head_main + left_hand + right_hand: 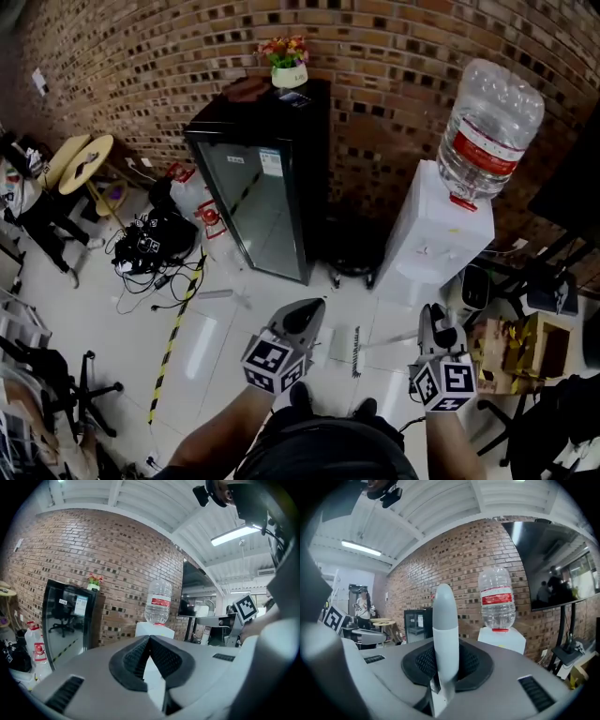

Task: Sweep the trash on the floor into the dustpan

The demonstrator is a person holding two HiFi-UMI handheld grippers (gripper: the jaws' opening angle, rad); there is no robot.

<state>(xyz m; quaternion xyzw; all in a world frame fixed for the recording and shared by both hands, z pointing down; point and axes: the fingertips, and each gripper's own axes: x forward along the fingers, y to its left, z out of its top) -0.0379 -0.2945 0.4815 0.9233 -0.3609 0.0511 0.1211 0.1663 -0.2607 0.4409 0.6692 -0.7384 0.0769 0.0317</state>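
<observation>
Slim grey plastic handle with a rounded top (444, 630), upright at the centre of the right gripper view, clamped from both sides by the dark ribbed pads (423, 660) of the right hand-held gripper (446, 660). At the lower centre of the head view, a thin dark toothed strip (356, 351) lying on the glossy white tiled floor (216, 375), with a faint pale line (392, 339) leading from it toward that gripper at lower right; too small to tell what the strip is.

Left hand-held gripper (150, 644) just left of the strip, held level and closed tip to tip, with only a pale wedge low between its pads, not identifiable.

Beyond, at upper middle, a black glass-door cabinet (258, 187) against the brown brick wall (141, 66), topped by a small white pot of red and yellow flowers (289, 64). To the right, a white water dispenser (436, 234) carrying an upturned clear plastic bottle with a red label (489, 122). Left of the cabinet, a tangle of black cables (150, 248). Below these, yellow-and-black striped tape (173, 342) running down the floor.
</observation>
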